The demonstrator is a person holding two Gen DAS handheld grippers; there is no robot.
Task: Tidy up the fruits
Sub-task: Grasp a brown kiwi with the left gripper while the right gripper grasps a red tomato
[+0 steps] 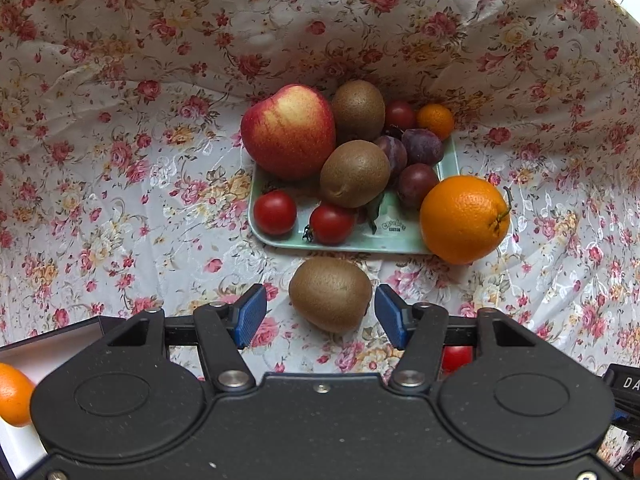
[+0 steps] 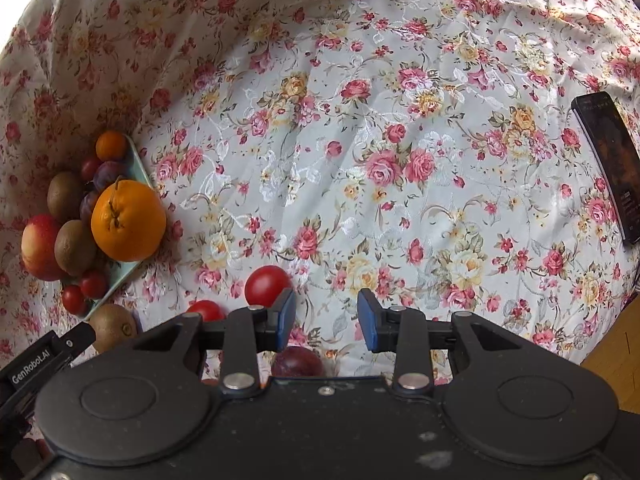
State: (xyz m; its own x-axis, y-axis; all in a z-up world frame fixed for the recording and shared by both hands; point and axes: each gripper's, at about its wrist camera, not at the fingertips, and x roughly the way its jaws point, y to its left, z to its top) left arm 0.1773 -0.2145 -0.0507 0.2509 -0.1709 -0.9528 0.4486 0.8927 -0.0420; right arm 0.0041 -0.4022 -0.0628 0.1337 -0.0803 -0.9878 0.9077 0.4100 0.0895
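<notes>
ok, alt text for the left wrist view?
Open left claw straddles a loose kiwi on a floral cloth, pads not touching it. Behind sits a green tray piled with apple, kiwis, plums and tomatoes; an orange rests at its right corner.

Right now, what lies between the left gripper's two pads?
In the left wrist view, a kiwi lies on the floral cloth between the open left gripper's pads, neither visibly pressing it.
</notes>
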